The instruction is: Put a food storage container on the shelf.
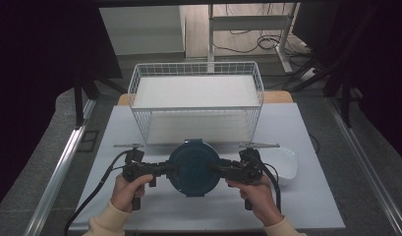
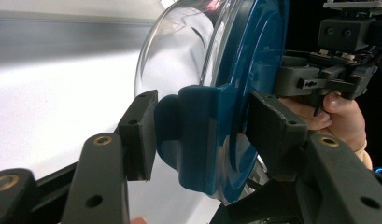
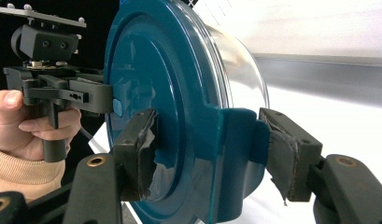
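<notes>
A round clear container [image 1: 193, 167] with a dark blue lid is held between my two grippers over the front middle of the table [image 1: 139, 206]. My left gripper [image 1: 172, 169] is shut on the lid's left clip tab [image 2: 198, 135], one pad [image 2: 141, 135] under the tab and the other on the lid's top. My right gripper [image 1: 215, 170] is shut on the opposite clip tab [image 3: 235, 154], its worn pads [image 3: 144, 154] pressing from both sides. The clear bowl wall [image 2: 179, 51] bulges behind the lid [image 3: 151, 84]. A hand holds each gripper's handle.
A white wire basket [image 1: 196, 71] stands behind the container at the table's middle back. A white bowl [image 1: 287, 164] lies to the right, close to my right gripper. Cables trail from both grippers toward the front edge. Dark curtains flank the table.
</notes>
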